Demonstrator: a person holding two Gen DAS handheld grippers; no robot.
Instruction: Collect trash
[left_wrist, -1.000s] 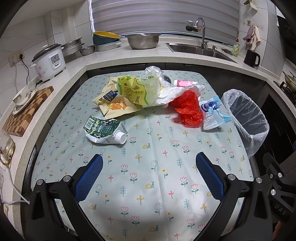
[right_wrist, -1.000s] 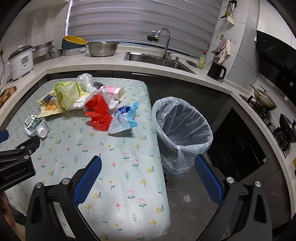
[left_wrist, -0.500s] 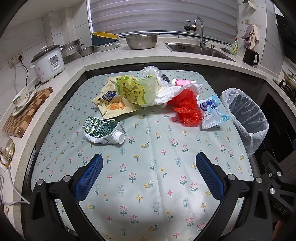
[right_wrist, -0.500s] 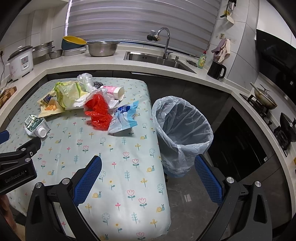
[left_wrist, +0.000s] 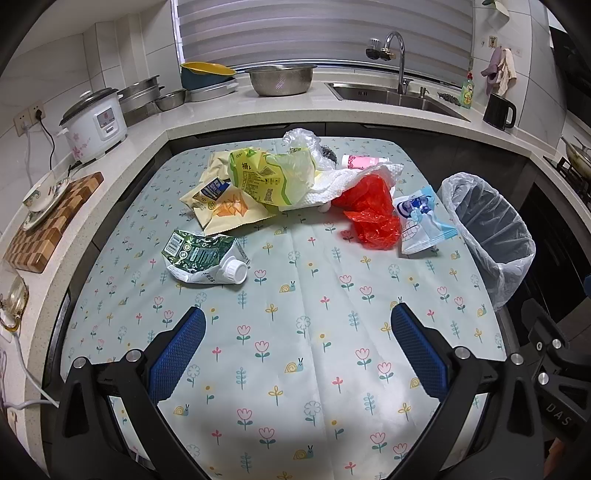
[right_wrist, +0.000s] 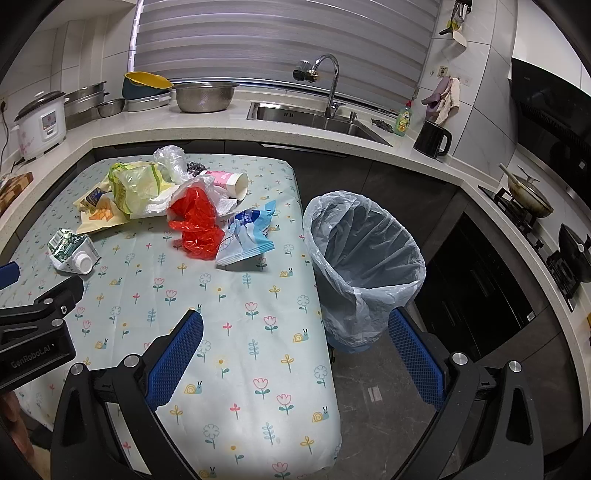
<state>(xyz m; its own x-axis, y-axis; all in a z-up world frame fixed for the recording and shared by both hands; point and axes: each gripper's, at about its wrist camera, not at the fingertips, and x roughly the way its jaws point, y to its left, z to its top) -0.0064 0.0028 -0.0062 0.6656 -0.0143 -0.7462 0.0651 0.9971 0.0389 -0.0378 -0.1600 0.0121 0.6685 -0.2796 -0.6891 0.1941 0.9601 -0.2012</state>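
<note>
A kitchen with pale stone counters wraps around a worktop (left_wrist: 295, 369) dressed in a thin, creased cloth printed with small flowers and snails. The trash sits bunched toward the far edge: a crumpled red plastic bag (left_wrist: 373, 214) (right_wrist: 197, 225), glossy and wrinkled, touching a quilted white paper towel (left_wrist: 351, 181) that it partly lies on. Just beside the red bag, toward the worktop's right edge, lies a flat blue-and-white wrapper (left_wrist: 419, 221) (right_wrist: 247, 236). A pink paper cup (right_wrist: 229, 182) lies on its side behind the towel. Left of these a translucent yellow-green bag (left_wrist: 269, 175) overlaps a cream paper pouch (left_wrist: 225, 210), and a squashed green-and-white carton (left_wrist: 201, 258) with a round white cap lies apart, nearer the left edge. Off the right edge stands a bin (right_wrist: 364, 258) lined with a filmy, crinkled bag.

The left gripper (left_wrist: 297, 354) hangs above the near part of the cloth, its blue ribbed fingers (left_wrist: 177, 354) spread wide, holding nothing. The right gripper (right_wrist: 293, 360) hangs over the near right corner, fingers (right_wrist: 173, 358) equally wide apart, touching nothing.
</note>
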